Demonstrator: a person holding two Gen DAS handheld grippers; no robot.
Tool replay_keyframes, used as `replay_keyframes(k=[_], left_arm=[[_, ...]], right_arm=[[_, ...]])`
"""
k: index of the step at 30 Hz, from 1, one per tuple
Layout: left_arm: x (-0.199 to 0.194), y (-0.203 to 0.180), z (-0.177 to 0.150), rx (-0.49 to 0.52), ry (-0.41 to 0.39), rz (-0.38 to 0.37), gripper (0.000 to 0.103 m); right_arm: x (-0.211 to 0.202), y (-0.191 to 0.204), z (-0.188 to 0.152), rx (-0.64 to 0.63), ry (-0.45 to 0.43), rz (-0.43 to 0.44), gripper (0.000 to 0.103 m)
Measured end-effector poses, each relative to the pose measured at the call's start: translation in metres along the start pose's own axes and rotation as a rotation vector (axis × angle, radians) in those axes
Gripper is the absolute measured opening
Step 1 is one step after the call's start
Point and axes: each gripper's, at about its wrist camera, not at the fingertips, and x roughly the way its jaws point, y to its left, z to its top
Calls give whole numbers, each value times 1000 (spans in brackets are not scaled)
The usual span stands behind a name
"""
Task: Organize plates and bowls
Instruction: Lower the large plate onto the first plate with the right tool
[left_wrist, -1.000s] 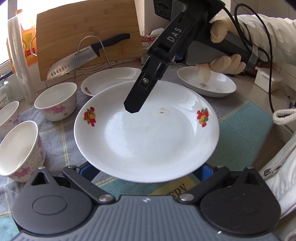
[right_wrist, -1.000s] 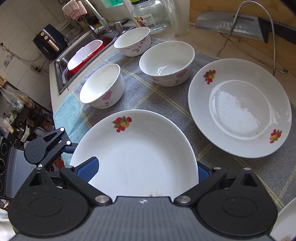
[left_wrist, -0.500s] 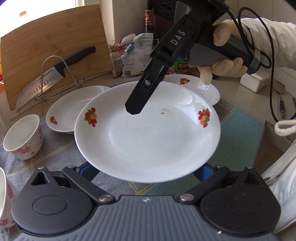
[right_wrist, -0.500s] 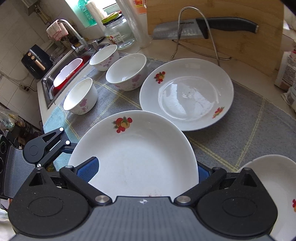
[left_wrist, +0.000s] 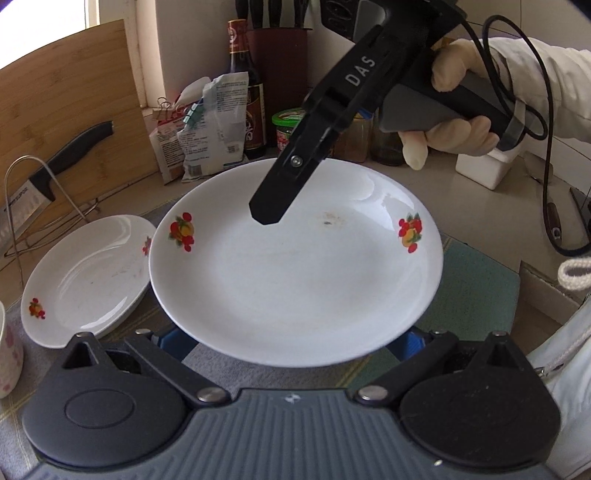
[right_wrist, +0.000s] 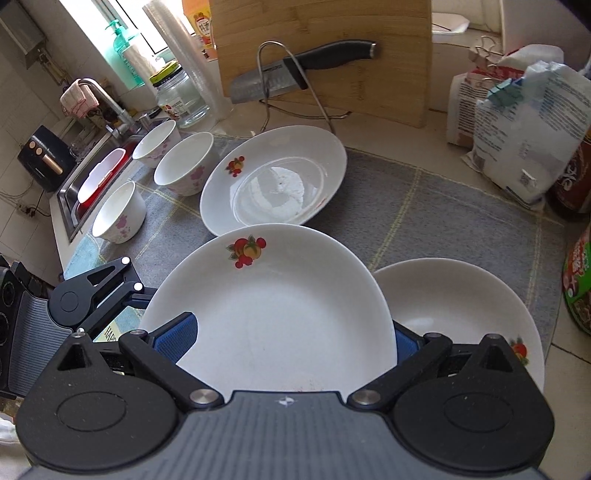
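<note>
A white plate with fruit prints (left_wrist: 295, 273) hangs in the air above the cloth. My left gripper (left_wrist: 288, 339) is shut on its near rim, the blue pads just under the edge. From the far side my right gripper (right_wrist: 288, 336) is shut on the same plate (right_wrist: 280, 306), one black finger (left_wrist: 280, 192) lying over its top face. A second plate (right_wrist: 273, 181) rests on the grey cloth behind. A third plate (right_wrist: 461, 314) lies partly under the held one, to its right. Three flowered bowls (right_wrist: 118, 214) (right_wrist: 184, 162) (right_wrist: 155, 142) stand at the left by the sink.
A bamboo cutting board (right_wrist: 325, 55) leans at the back with a knife (right_wrist: 295, 70) on a wire rack. Clipped bags (right_wrist: 517, 122), a dark bottle (left_wrist: 247, 92) and a green-lidded jar (left_wrist: 290, 123) crowd the back right. The sink (right_wrist: 96, 177) is at far left. A gloved hand (left_wrist: 454, 136) holds the right gripper.
Both grippers have carried the plate to the right across the cloth. The bowls slid out of the left wrist view, and the third plate came into sight beside the held one.
</note>
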Motion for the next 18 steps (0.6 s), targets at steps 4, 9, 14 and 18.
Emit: replay_keyframes(k=[4, 9, 14, 18], left_arm=[[18, -6, 10, 11, 7, -22, 102], [35, -12, 20, 19, 23, -37, 102], [49, -17, 26, 16, 44, -42, 102], [53, -19, 31, 17, 48, -40, 102]], right_arm=[[-6, -19, -7, 30, -9, -17, 103], [-8, -41, -13, 61, -12, -22, 103], [-5, -56, -17, 76, -5, -29, 103], [-4, -64, -18, 81, -3, -28, 103]])
